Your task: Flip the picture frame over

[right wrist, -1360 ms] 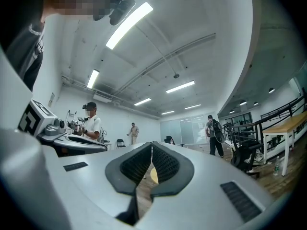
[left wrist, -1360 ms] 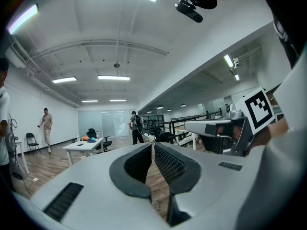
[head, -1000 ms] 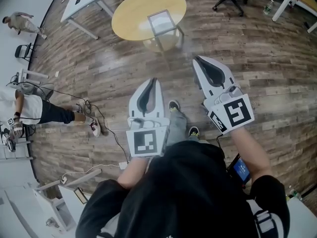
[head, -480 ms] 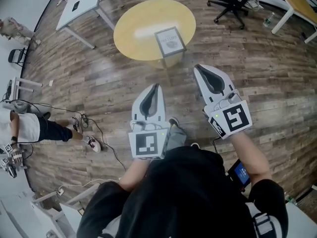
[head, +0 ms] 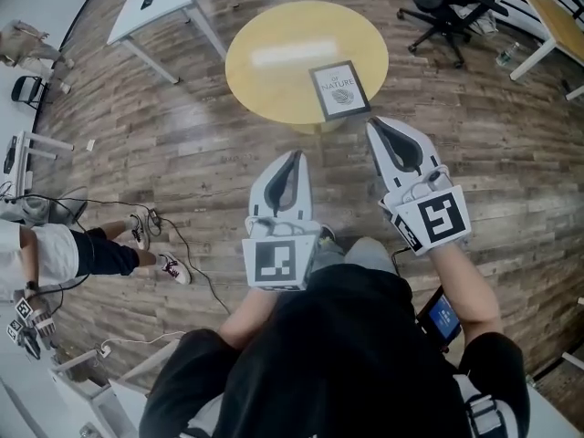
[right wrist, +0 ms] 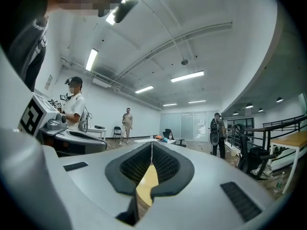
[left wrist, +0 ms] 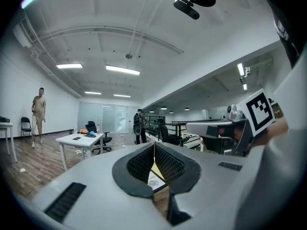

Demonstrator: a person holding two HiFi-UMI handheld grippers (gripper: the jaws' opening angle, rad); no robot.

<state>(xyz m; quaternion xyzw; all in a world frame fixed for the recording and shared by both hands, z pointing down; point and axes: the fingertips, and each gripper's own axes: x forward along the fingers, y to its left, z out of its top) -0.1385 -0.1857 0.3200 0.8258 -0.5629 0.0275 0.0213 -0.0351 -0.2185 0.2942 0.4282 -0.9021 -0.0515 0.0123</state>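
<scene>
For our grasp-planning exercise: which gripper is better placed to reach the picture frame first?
Right, probably. In the head view the right gripper ends just below the picture frame on the round table; the left gripper sits further back.

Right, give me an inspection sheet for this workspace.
Surface: round yellow table, bare apart from the frame.
Job's things: picture frame lies flat near the table's near edge, printed side up.
Clutter: nothing seen on the table.
Grippers: left gripper and right gripper both shut, empty, held short of the table.
Cables: black cable trails across the wooden floor at left.
Surroundings: white desk, office chair, person standing at left.
</scene>
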